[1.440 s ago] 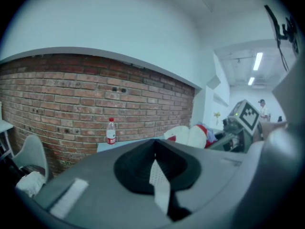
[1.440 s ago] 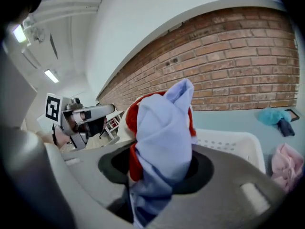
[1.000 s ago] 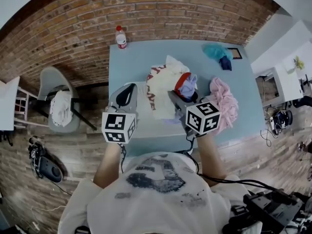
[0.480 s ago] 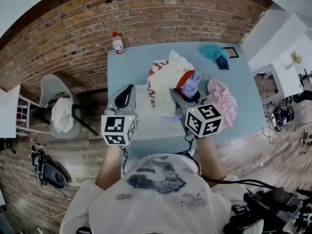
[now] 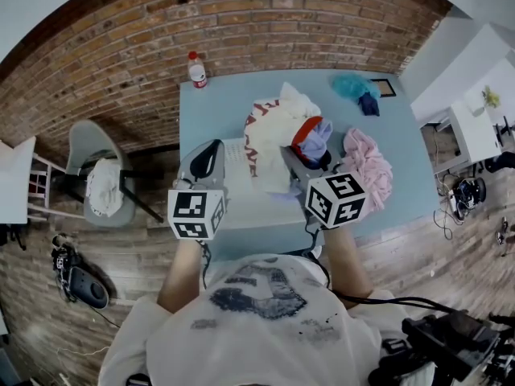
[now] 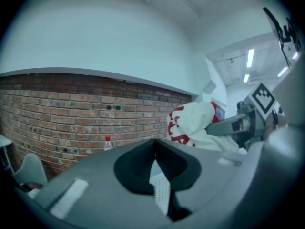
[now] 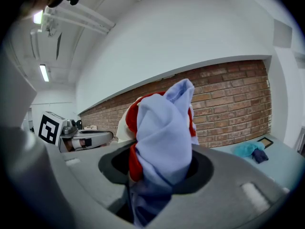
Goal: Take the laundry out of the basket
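Observation:
A white mesh laundry basket (image 5: 233,163) stands on the light blue table (image 5: 217,103). My left gripper (image 5: 211,158) is shut on its rim; a strip of the perforated white wall (image 6: 162,194) shows between the jaws (image 6: 155,163). My right gripper (image 5: 310,158) is shut on a lavender and red garment (image 5: 312,141), which bunches up out of the jaws (image 7: 164,128) above the basket. A white garment with red print (image 5: 269,139) is draped over the basket between the two grippers (image 6: 193,125).
A pink garment (image 5: 368,167) lies on the table to the right. A teal one (image 5: 354,85) and a dark blue one (image 5: 370,103) sit at the far right corner. A bottle (image 5: 196,69) stands at the far left corner. A chair (image 5: 92,175) stands left of the table.
My right gripper has risen a little with the lavender and red garment. The left gripper has stayed on the basket rim.

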The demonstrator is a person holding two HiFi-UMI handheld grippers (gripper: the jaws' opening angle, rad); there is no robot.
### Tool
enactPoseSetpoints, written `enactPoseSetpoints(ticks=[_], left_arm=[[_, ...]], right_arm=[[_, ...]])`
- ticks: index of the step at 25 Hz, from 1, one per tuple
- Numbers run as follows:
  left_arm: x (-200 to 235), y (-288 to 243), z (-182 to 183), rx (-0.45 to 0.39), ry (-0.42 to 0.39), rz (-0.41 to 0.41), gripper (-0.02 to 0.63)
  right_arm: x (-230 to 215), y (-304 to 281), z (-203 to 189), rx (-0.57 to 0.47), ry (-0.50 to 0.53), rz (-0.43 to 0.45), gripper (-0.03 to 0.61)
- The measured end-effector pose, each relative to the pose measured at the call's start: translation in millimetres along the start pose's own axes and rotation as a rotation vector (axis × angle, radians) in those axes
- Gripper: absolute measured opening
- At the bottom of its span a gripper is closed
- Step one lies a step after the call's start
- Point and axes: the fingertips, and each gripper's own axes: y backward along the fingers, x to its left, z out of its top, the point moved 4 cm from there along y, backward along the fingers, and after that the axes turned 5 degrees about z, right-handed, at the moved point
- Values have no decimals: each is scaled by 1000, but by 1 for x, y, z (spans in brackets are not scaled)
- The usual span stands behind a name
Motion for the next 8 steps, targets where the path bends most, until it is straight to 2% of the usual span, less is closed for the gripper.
enactPoseSetpoints(ticks=[8], left_arm=[[0, 2, 2, 4, 1, -1, -9]], right_arm=[[2, 1, 1, 2, -3, 5, 192]])
